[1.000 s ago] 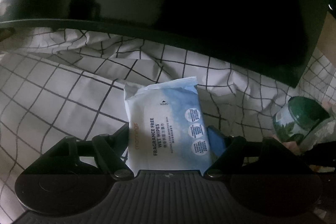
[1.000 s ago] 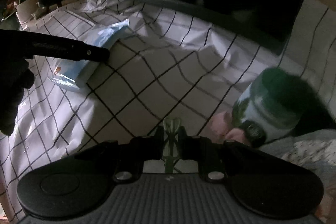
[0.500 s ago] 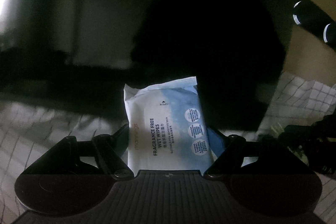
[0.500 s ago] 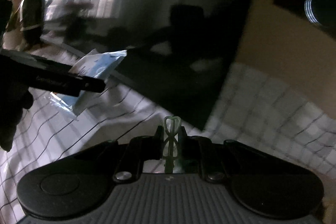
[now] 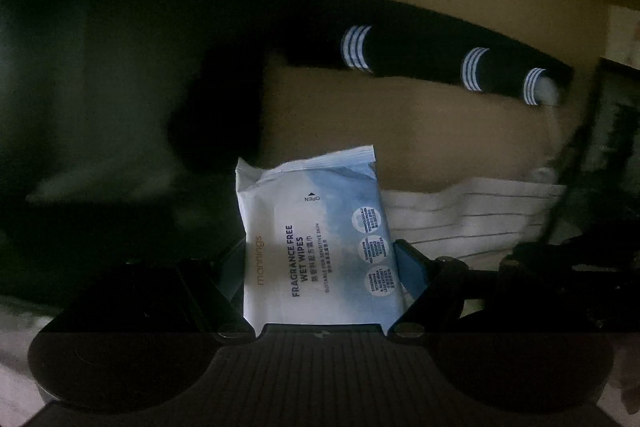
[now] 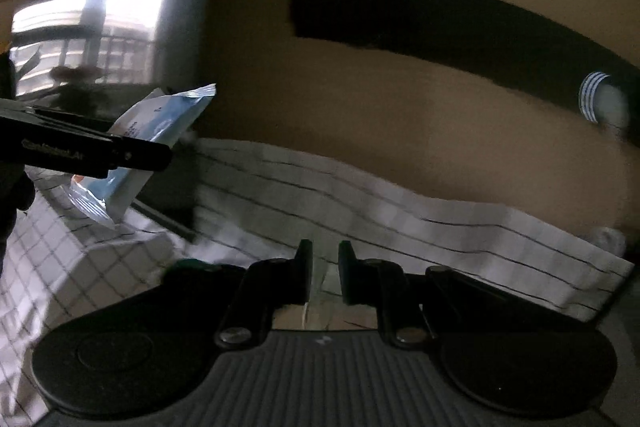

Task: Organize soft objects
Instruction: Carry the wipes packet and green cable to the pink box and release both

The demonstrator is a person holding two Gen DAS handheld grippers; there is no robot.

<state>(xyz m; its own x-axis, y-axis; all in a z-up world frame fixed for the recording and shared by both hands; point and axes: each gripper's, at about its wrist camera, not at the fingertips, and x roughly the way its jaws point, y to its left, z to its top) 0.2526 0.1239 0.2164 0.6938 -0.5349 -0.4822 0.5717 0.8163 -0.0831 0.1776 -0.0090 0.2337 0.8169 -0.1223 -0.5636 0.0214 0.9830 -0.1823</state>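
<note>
Left gripper (image 5: 320, 259): I am holding it raised above the cloth; its fingers (image 5: 412, 267) are clamped on both sides of the wet wipes pack (image 5: 316, 243), with the blue pad on the right pressing the pack's edge.
Wet wipes pack: it is sitting upright between my left fingers, clear of the surface, its far sealed end pointing away from the camera. The printing reads "FRAGRANCE FREE WET WIPES". In the right wrist view the same pack (image 6: 160, 135) is showing at the far left, tilted, gripped by the dark arm of the left gripper (image 6: 120, 153).
Right gripper (image 6: 324, 271): I am keeping its fingers (image 6: 302, 273) nearly closed, with only a narrow gap standing between them. I cannot tell whether anything is being pinched in that gap; something thin and pale is showing low between them, but the frame is too blurred to name it.
Checked cloth (image 6: 360, 203): a white cloth with dark grid lines is covering the tabletop, lying rumpled below both grippers and running to the right.
Dark screen (image 6: 120, 27): a large dark panel is standing at the far left, reflecting a bright window.
Wall (image 6: 380, 99): a tan wall is filling the far side, with a long black bar (image 5: 420, 39) carrying white striped bands running across it.
Picture quality: both views are dim and smeared.
</note>
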